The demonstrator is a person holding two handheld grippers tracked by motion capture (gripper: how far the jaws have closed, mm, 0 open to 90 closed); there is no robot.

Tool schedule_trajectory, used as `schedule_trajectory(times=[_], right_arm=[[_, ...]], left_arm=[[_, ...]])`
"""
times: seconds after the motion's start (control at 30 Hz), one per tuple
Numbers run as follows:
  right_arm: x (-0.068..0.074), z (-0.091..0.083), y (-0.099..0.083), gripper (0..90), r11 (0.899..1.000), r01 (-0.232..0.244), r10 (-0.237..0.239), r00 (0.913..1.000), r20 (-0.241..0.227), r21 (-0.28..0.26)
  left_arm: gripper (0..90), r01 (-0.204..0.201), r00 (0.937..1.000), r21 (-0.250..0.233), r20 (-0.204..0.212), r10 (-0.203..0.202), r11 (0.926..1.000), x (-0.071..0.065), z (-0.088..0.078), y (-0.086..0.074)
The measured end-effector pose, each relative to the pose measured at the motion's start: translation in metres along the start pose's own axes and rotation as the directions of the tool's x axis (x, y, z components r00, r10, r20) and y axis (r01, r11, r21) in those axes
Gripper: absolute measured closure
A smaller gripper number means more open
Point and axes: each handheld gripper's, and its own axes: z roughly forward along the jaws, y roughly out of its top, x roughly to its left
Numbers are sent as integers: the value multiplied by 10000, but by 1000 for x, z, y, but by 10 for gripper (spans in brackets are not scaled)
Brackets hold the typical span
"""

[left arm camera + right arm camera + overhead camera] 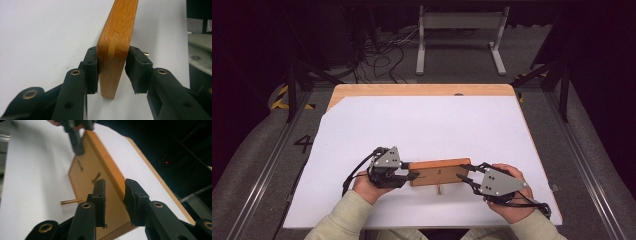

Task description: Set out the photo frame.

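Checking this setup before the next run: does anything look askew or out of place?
Yes: a thin brass-coloured pin sticks out of the near side of the wooden block, and the block is tipped up on edge between the left gripper fingers instead of lying flat on the white sheet.

A white sheet [427, 130] covers the wooden table [422, 90]; cables [382, 55] and a grey stand [459, 22] lie beyond.
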Motion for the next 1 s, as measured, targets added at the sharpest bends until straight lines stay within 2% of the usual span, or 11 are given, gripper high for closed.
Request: schedule_trajectory(times=[0.2,0.3,0.5,0.77,0.83,1.0], right_arm=[[-9,-5,-4,722,9972,-741,741,9949,689,-17],[-15,-6,-10,722,9926,-1213,1197,9880,980,98],[-22,-8,-17,716,9830,-1832,1797,9749,1312,149],[-27,-11,-23,709,9760,-2176,2133,9648,1540,112],[-28,-11,-23,708,9751,-2216,2173,9635,1564,105],[-30,-12,-26,704,9711,-2383,2331,9579,1677,118]], left_arm=[[657,-283,9995,3,169,283,9996,-4,-2,-2],[667,-376,9990,10,227,376,9993,-7,-2,-2],[677,-651,9970,1,412,650,9979,-12,-4,-3],[648,-1309,9891,8,687,1305,9914,-21,-4,-4],[638,-1355,9884,14,692,1351,9908,-22,-4,-4],[616,-1687,9820,109,879,1671,9856,-28,-3,-5]])
